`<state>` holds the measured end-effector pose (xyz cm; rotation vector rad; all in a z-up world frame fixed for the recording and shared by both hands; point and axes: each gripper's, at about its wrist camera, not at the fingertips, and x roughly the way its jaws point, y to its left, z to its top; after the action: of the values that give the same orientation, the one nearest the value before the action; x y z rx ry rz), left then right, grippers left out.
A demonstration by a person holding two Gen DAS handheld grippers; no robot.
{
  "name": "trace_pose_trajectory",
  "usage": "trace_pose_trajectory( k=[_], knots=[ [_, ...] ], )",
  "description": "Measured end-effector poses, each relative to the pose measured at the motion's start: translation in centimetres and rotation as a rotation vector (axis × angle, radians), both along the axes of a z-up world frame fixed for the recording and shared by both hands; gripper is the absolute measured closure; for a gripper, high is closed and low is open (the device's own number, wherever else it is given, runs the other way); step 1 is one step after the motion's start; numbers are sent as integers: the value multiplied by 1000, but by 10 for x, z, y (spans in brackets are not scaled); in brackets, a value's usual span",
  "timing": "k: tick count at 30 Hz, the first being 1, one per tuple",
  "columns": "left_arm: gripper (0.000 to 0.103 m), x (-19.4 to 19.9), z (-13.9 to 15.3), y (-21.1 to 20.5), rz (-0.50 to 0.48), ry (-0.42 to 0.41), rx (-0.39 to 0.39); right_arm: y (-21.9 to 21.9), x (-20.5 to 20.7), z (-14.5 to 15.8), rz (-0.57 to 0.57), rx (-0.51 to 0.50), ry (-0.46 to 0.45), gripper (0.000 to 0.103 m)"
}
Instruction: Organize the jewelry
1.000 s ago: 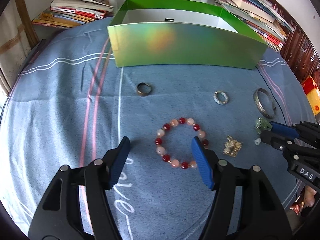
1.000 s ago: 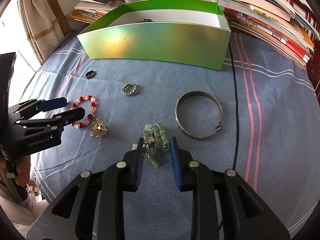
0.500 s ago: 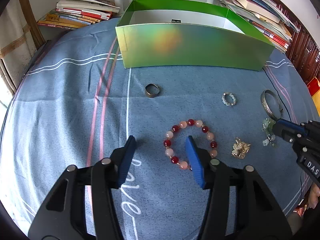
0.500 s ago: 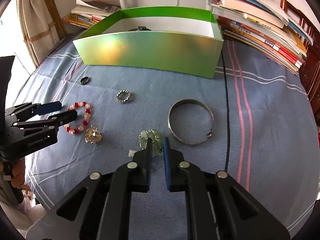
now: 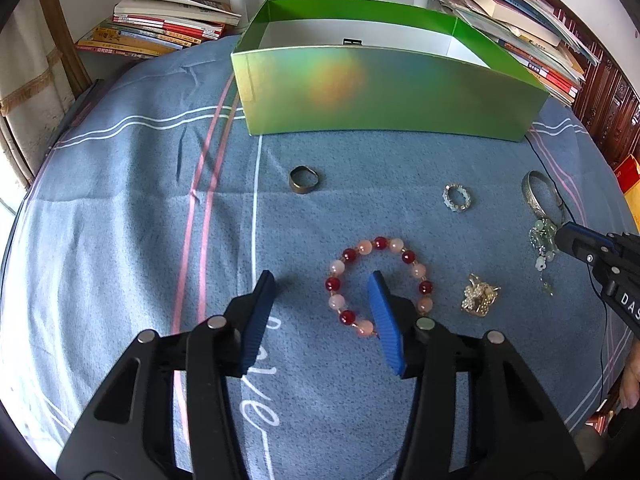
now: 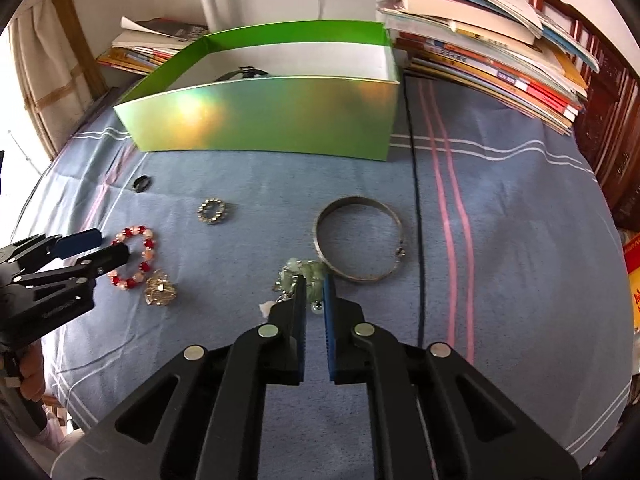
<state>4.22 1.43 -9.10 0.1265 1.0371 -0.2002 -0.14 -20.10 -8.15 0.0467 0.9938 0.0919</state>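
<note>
The left gripper (image 5: 322, 300) points down at the blue cloth (image 5: 120, 240) with its jaws about half open and opening a little. One side of the bead bracelet (image 5: 378, 282) lies between the jaws, and the right-hand jaw sits inside the ring of beads, but the pads do not look pressed on it yet. The beads look round, hard and smooth, so they may slip; the string between them is soft, so the bracelet will sag and swing when lifted. Pinching across one side of the loop, over two beads, looks like the best hold. The right gripper (image 6: 314, 294) is nearly shut, its jaws opening a bit, and the green charm (image 6: 304, 274) sits at its tips. The charm looks light and floppy, with small dangly bits that could catch or snap, so a soft pinch on its thick bunched top seems best. I cannot tell for sure if the pads squeeze it. Just right of the charm lies the silver bangle (image 6: 358, 238), stiff and heavier looking. A gold brooch (image 5: 480, 300) lies right of the left gripper, and a dark ring (image 5: 304, 179) and a sparkly ring (image 5: 456, 198) lie ahead of it. The green box (image 5: 384, 92) stands farther ahead of both grippers.
</note>
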Motion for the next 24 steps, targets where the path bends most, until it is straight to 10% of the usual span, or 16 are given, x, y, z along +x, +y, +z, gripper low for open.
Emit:
trace_pose_trajectory(
  k=[24],
  knots=[
    [35, -1, -4, -3, -11, 2, 5, 21, -5, 1, 91, 33, 13, 78]
  ],
)
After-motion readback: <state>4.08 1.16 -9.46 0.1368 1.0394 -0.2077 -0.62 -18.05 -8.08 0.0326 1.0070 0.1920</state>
